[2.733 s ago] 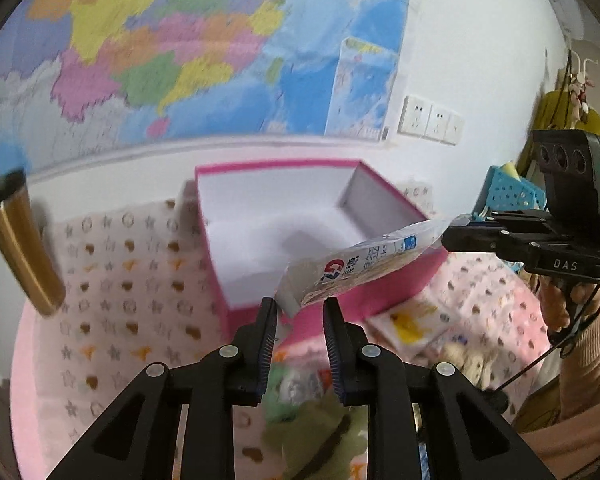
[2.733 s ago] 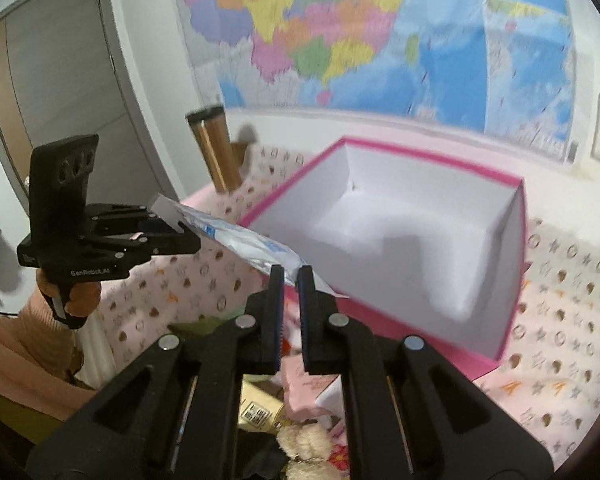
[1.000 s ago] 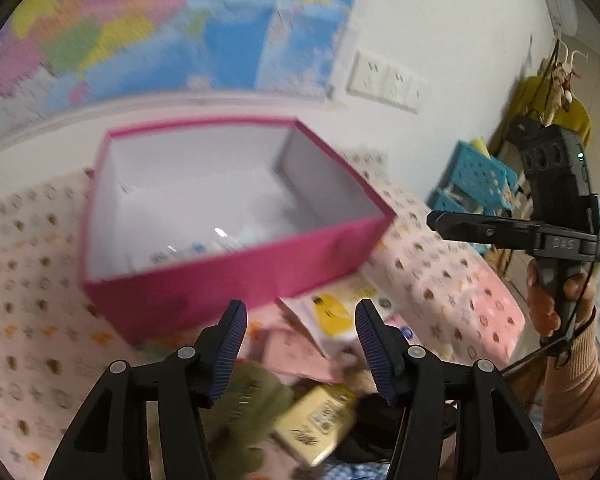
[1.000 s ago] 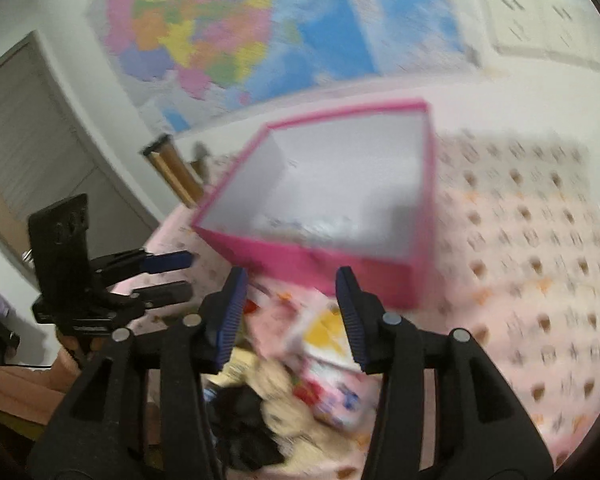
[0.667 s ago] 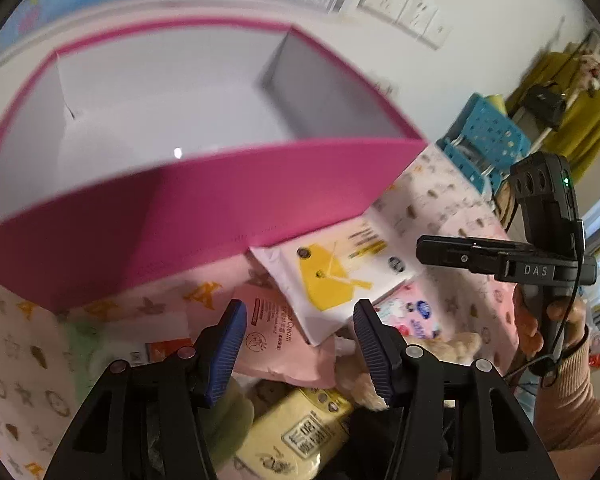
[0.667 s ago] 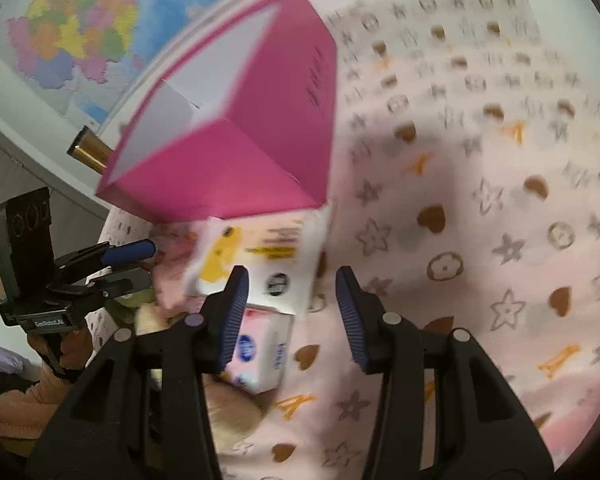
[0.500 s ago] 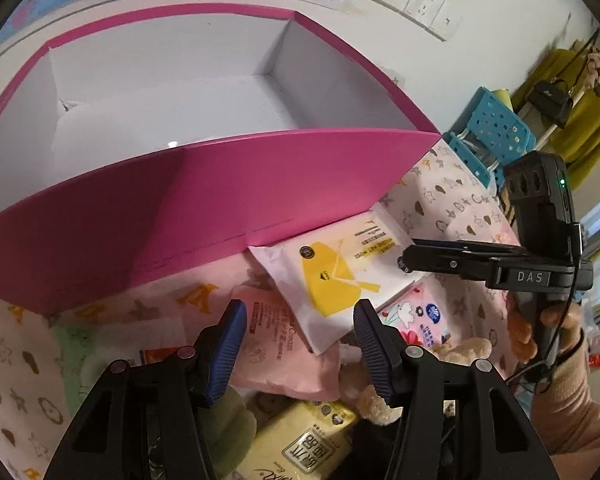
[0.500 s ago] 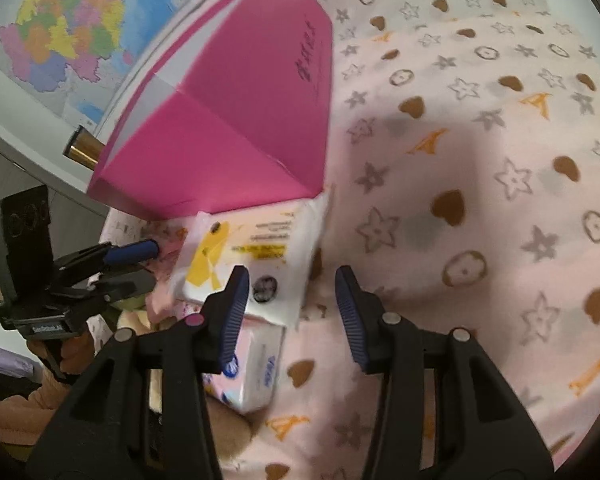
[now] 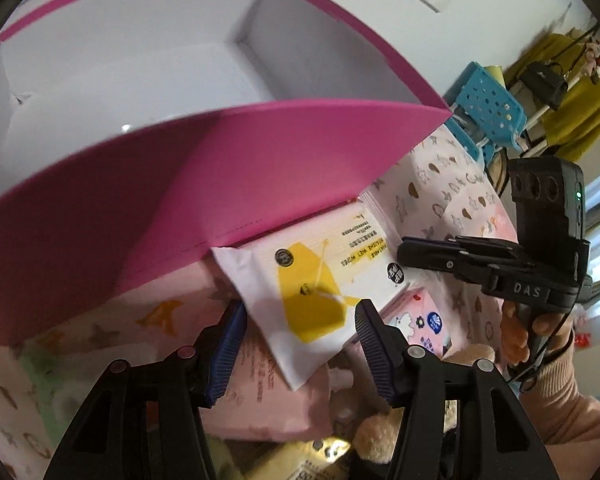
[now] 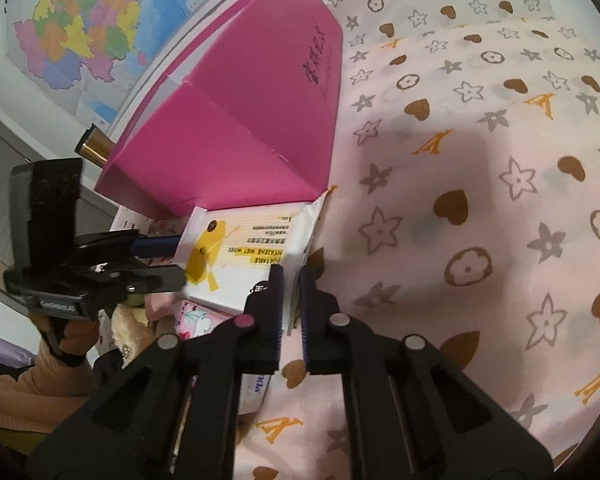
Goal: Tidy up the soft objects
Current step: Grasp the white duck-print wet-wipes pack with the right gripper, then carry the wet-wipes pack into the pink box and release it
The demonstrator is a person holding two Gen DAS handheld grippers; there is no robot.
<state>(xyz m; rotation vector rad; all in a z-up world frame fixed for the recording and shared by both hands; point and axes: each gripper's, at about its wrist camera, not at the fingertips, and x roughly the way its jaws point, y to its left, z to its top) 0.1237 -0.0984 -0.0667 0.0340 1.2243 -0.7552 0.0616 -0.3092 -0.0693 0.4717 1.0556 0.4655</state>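
A white and yellow wet wipes pack (image 9: 320, 280) lies against the front of the pink box (image 9: 260, 152) on a pile of soft items. My left gripper (image 9: 298, 328) is open, its fingers on either side of the pack's near end. My right gripper (image 10: 292, 292) is shut on the pack's right edge (image 10: 296, 264); it also shows in the left wrist view (image 9: 404, 252). The pack (image 10: 244, 256) and the box (image 10: 236, 136) show in the right wrist view, with the left gripper (image 10: 176, 256) at the pack's far end.
Under the pack lie a pink pouch (image 9: 268, 392), a floral tissue pack (image 9: 424, 320), a beige plush (image 9: 372, 436) and a yellow pack (image 9: 300, 460). A gold tumbler (image 10: 94, 146) stands behind the box. A blue basket (image 9: 488, 108) sits at the right. The patterned cloth (image 10: 480, 200) covers the table.
Both grippers dropped the earlier blue and white pack into the box, then came down to the pile. The right gripper has closed on the wet wipes pack's edge; the left has moved around its other end.
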